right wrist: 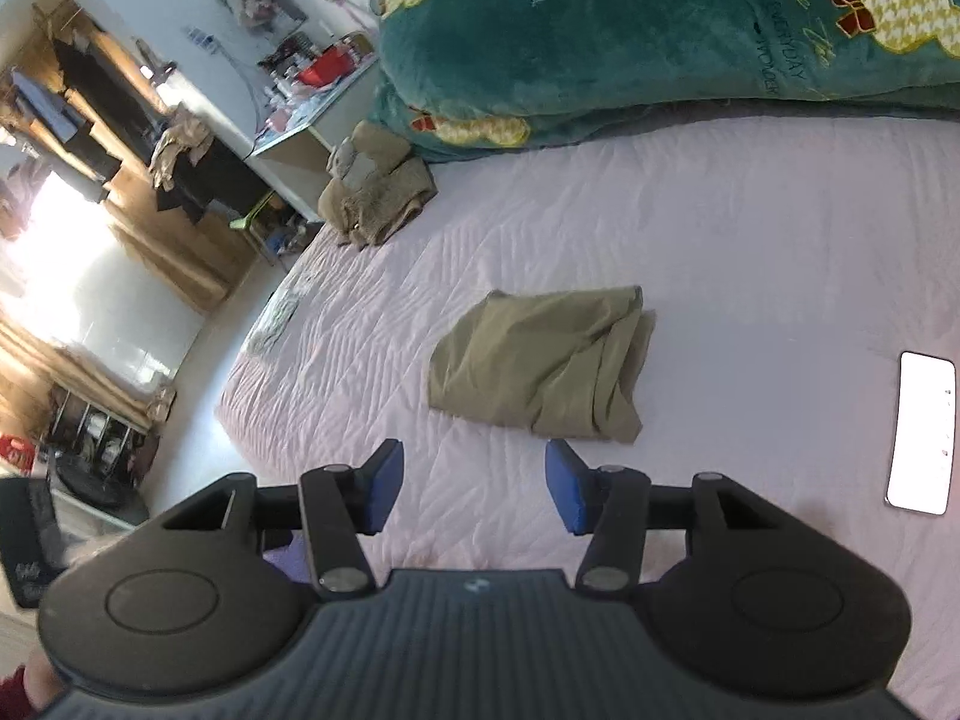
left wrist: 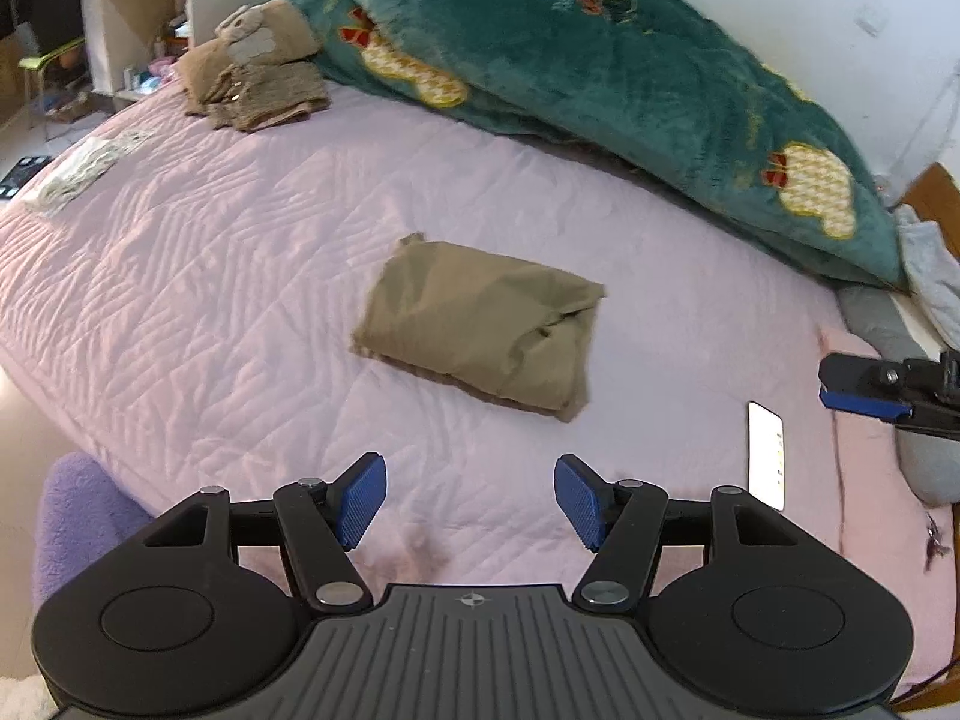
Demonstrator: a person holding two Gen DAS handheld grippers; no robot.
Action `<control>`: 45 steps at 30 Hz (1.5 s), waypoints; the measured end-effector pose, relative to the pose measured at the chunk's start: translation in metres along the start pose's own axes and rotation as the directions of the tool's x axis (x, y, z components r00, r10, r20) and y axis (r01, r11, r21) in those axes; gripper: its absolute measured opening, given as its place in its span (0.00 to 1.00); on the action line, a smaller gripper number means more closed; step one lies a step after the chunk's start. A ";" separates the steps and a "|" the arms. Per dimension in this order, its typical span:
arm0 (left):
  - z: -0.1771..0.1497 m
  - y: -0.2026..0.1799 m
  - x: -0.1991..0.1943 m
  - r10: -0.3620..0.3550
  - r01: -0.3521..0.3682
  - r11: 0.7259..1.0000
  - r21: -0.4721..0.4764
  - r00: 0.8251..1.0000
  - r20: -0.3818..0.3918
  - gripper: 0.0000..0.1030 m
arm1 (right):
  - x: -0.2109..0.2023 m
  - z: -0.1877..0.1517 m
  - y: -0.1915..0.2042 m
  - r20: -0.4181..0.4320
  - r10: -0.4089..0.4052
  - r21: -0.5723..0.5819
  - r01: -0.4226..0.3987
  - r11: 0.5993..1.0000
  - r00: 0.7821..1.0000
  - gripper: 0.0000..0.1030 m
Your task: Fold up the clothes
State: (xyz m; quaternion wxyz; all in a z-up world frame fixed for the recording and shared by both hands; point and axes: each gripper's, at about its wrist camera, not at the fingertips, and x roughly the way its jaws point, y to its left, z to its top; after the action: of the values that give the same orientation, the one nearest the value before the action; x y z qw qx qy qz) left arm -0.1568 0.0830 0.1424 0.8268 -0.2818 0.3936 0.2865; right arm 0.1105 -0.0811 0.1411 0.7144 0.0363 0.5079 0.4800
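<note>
**Position of the folded garment relative to both grippers**

Left wrist view. We see the left gripper with its blue ribbed pads spread wide and nothing between them; the fingers are released. The olive-khaki folded cloth bundle lies flat on the pink quilted bedspread, ahead of the fingertips and almost centred on their line, clearly apart from them. Its long axis runs diagonally, from upper left to lower right of this view. The looser, creased edge is at its right end. At the right border we see the right gripper from the side; from here we cannot tell how far its fingers are apart. A white rectangular phone-like slab lies on the bedspread between the bundle and that gripper.

Right wrist view. We see the right gripper with its blue pads also spread and empty. The cloth bundle lies just ahead of the fingertips, slightly right of their centre line, with its rumpled end closest to the right pad. A teal plush blanket is heaped along the far side of the bed, and a brown folded garment stack sits near the far corner.

We judge the right gripper to be the nearer one, and the bundle's rumpled end to be the natural first contact.
</note>
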 end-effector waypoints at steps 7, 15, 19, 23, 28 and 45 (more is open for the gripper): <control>0.016 -0.003 0.009 0.022 -0.022 0.999 0.024 1.000 -0.017 0.62 | 0.032 0.037 0.008 0.034 0.031 0.014 -0.031 0.999 0.999 0.51; 0.037 0.008 0.019 0.048 -0.048 0.999 -0.020 0.999 -0.014 0.62 | 0.045 0.052 0.010 -0.005 0.058 0.037 -0.057 0.998 0.998 0.51; 0.041 0.011 0.023 0.071 -0.072 0.997 -0.024 0.997 -0.036 0.62 | 0.041 0.045 0.006 -0.023 0.060 0.079 -0.058 0.995 0.998 0.51; 0.027 0.011 0.011 0.049 -0.050 0.998 -0.041 0.999 -0.022 0.62 | 0.031 0.032 0.004 -0.039 0.060 0.089 -0.056 0.994 0.997 0.51; 0.000 0.007 0.001 0.036 -0.037 0.999 -0.021 0.999 -0.035 0.63 | 0.008 -0.002 0.002 -0.066 0.058 0.072 -0.053 0.996 0.996 0.52; 0.004 0.001 -0.014 0.021 -0.021 1.000 -0.022 1.000 0.021 0.63 | -0.021 -0.014 0.014 -0.020 0.018 0.011 -0.018 1.000 1.000 0.52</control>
State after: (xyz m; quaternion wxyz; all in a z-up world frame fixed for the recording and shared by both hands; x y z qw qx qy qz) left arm -0.1628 0.0827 0.1559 0.8248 -0.2838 0.3844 0.3024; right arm 0.0898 -0.0946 0.1562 0.7047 0.0398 0.5173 0.4840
